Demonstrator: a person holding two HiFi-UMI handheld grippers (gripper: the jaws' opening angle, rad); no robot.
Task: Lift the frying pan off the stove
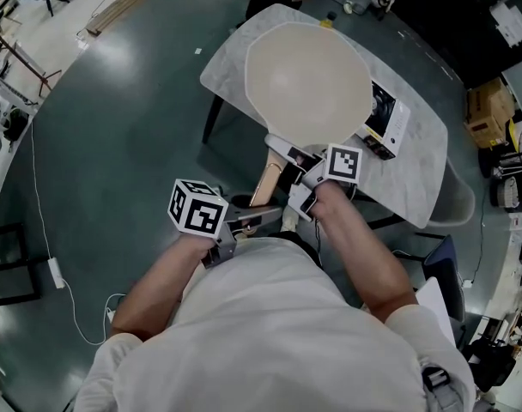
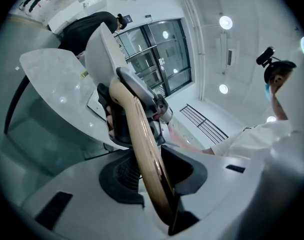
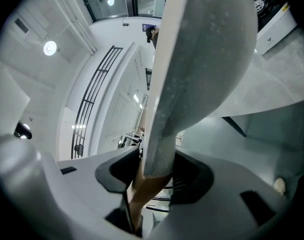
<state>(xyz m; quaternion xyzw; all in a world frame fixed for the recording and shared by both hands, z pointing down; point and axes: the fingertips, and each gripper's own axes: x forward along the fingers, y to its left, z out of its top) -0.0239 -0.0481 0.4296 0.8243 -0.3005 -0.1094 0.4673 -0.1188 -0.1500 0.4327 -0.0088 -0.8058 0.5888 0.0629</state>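
The frying pan (image 1: 308, 80) looks rigid and front-heavy. The left gripper (image 2: 153, 184) has its fingers clamped on the smooth wooden handle (image 2: 142, 144), while the right gripper (image 3: 154, 176) has its fingers clamped on the pan's neck.

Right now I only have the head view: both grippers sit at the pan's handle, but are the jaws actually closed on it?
Observer: The left gripper has its jaws clamped on the wooden handle.
Operator: And the right one?
Observer: The right gripper pinches the grey neck where the handle joins the frying pan.
Operator: Is it off the stove?
Observer: Yes; the right gripper view shows its underside clear of the stove, which sits on the table.
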